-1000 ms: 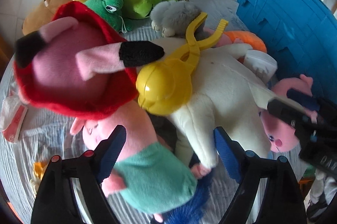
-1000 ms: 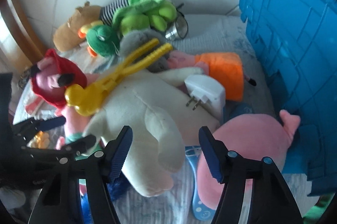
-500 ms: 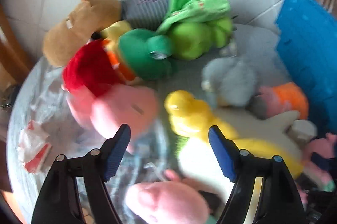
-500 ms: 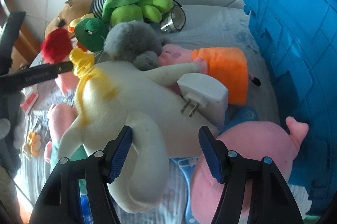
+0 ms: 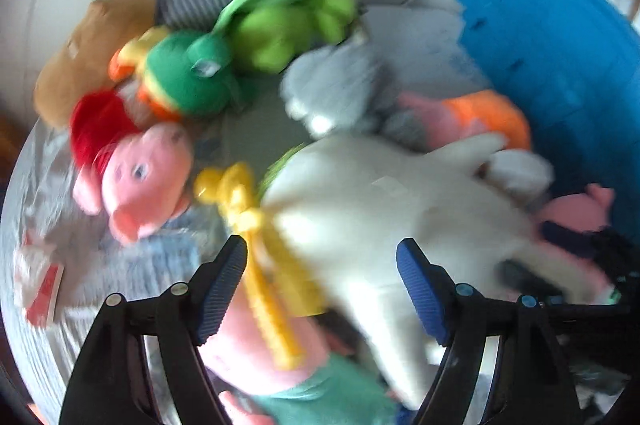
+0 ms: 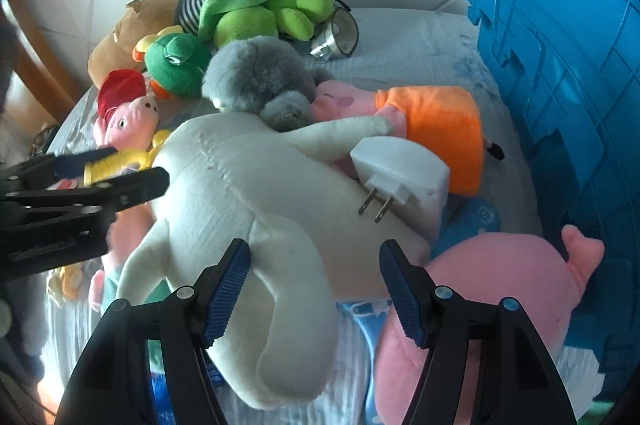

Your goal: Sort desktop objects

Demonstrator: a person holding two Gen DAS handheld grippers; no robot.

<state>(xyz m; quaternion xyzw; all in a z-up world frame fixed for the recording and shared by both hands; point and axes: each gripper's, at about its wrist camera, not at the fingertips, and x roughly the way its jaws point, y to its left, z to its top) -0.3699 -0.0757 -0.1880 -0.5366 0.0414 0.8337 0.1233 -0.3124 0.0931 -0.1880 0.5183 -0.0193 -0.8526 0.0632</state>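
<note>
The left black two-finger gripper with blue ribbed pads (image 5: 320,289) points steeply downward, jaws parted and gripping nothing; they have just been closing slightly. The right black two-finger gripper with blue ribbed pads (image 6: 314,291) points steeply downward, jaws apart, pads free of contact.

Plush white toy (image 6: 240,185); plastic crate (image 6: 560,45)

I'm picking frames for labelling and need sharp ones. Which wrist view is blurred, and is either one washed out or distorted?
Left wrist view: smeared by motion, with the white plush and yellow tongs streaked; only the left claw is crisp. Right wrist view: sharp, the plug prongs clearly legible, and slightly hazy. Both: fisheye curvature, dark corners, and the blue crate bowed.
</note>
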